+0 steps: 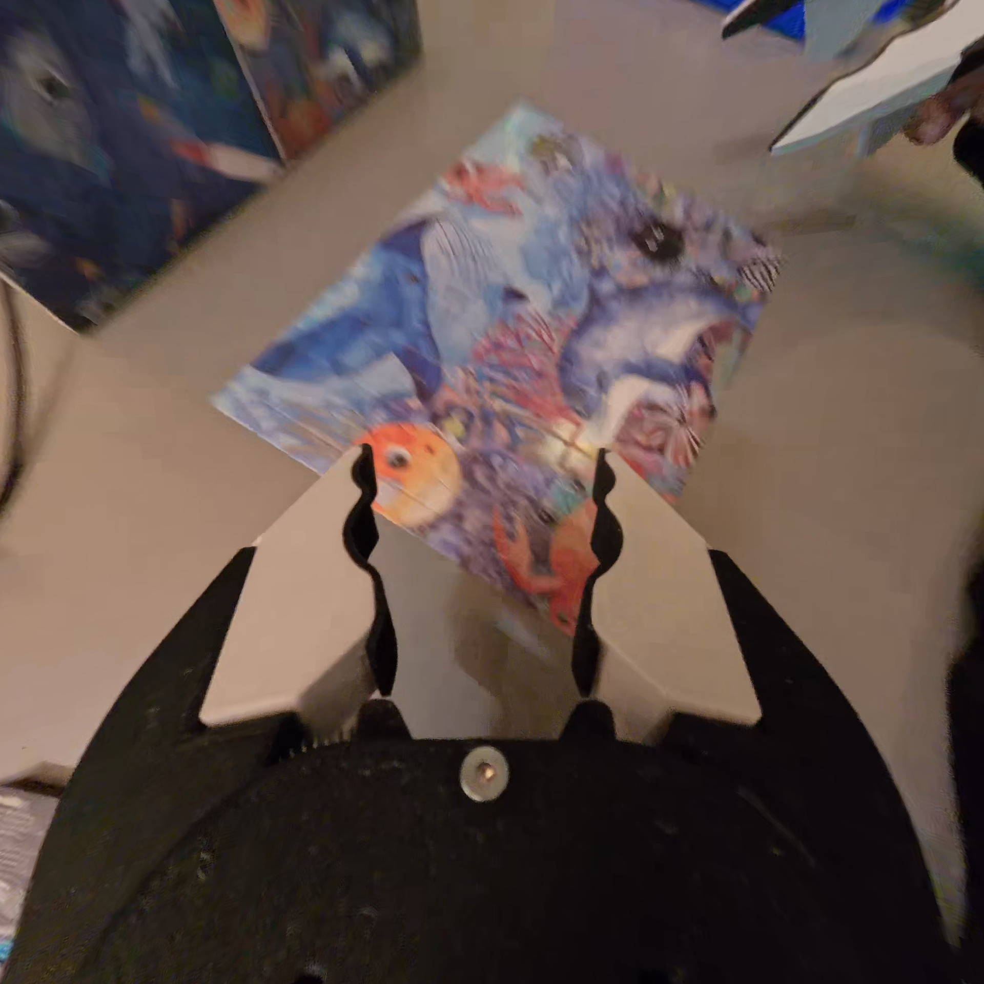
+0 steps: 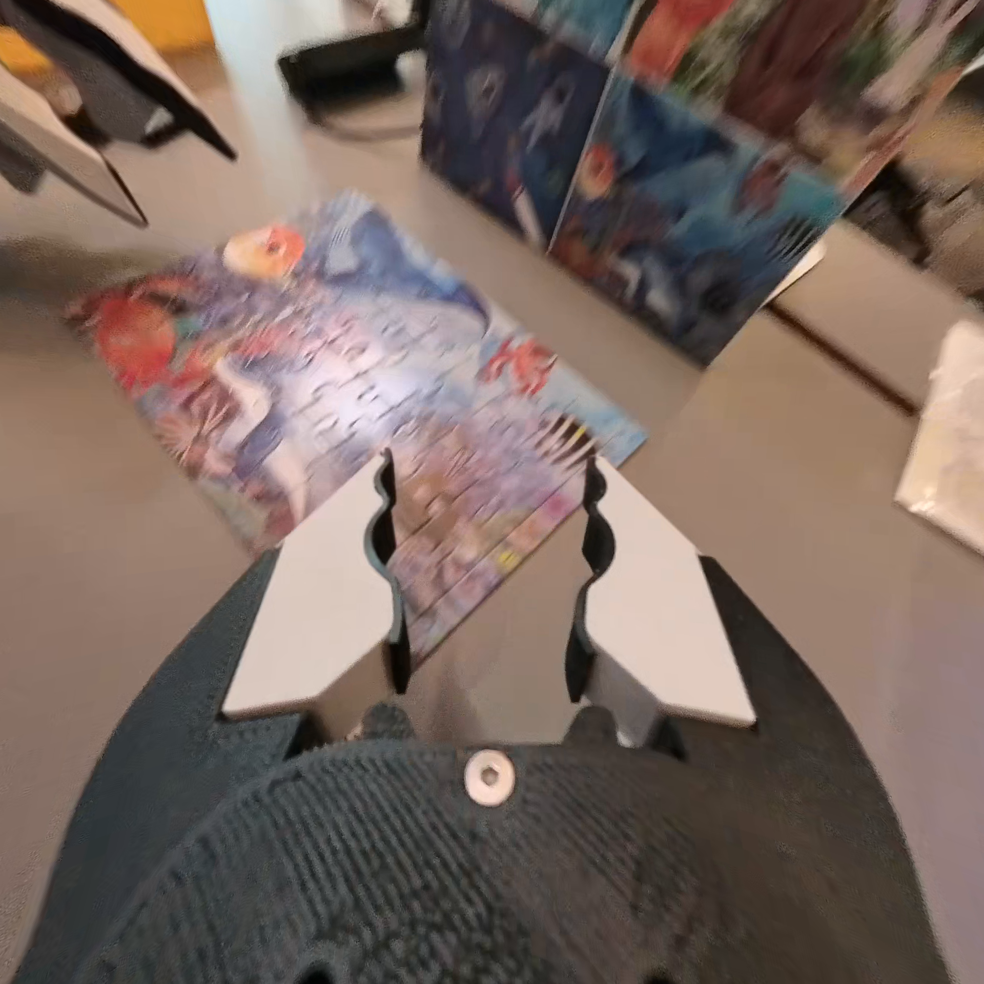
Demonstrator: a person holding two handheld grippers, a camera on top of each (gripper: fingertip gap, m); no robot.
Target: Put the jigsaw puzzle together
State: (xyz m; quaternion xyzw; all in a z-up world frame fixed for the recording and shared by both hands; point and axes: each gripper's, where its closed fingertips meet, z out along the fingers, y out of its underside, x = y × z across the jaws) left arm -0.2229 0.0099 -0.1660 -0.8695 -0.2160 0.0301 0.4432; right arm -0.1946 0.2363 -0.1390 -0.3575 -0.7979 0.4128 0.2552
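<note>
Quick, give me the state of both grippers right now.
Left gripper: open, holding nothing, above the near edge of the jigsaw puzzle.
Right gripper: open, holding nothing, above the near part of the puzzle.

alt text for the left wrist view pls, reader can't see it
Open left gripper hovers over a sea-life jigsaw puzzle lying flat on a grey table. A matching picture box stands at upper left; the right gripper shows at upper right. Image is motion-blurred.
</note>
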